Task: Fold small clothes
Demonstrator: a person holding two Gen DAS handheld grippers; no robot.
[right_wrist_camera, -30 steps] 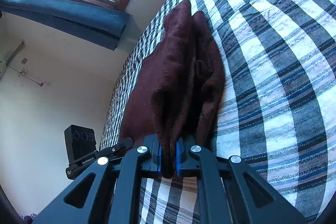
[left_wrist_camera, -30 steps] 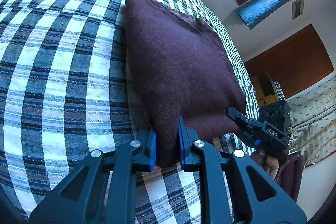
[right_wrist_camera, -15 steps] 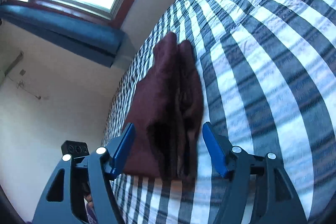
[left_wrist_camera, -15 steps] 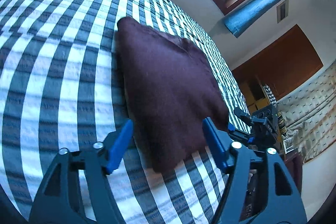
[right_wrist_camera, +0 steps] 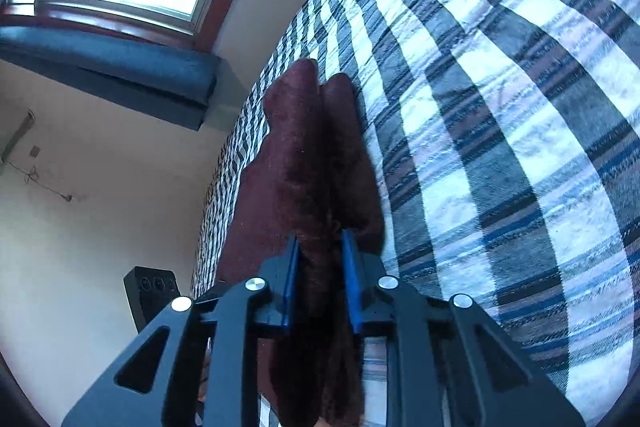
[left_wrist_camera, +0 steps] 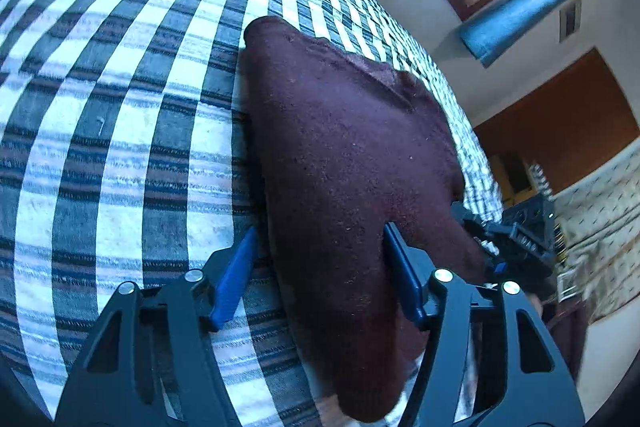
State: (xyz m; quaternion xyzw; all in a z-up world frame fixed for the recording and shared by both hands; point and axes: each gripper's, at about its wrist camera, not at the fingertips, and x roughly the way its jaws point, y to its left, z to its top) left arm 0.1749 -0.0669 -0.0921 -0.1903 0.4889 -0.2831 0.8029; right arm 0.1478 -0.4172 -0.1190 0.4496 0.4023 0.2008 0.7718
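Note:
A folded maroon garment [left_wrist_camera: 352, 147] lies on the plaid bedspread [left_wrist_camera: 120, 147]. My left gripper [left_wrist_camera: 320, 231] straddles its near corner with the jaws wide and closing. The right blue pad [left_wrist_camera: 400, 275] touches the cloth, while the left pad [left_wrist_camera: 232, 275] stands just off its edge. In the right wrist view the garment [right_wrist_camera: 312, 155] shows as thick stacked folds. My right gripper [right_wrist_camera: 320, 237] is closing on that near folded edge, and the cloth fills the narrow gap between its pads. The right gripper [left_wrist_camera: 476, 227] also shows at the garment's far right corner.
The bedspread [right_wrist_camera: 500, 147] stretches away on all sides of the garment. A window with a blue valance [right_wrist_camera: 120, 67] is on the wall beyond the bed. A brown wooden door [left_wrist_camera: 560, 123] and a patterned curtain [left_wrist_camera: 600, 227] stand off the bed's right side.
A second ago both grippers pinched the garment's near edge. Both then opened wide and drew back. Now both have moved in over the edge again, and the right jaws have narrowed onto the cloth.

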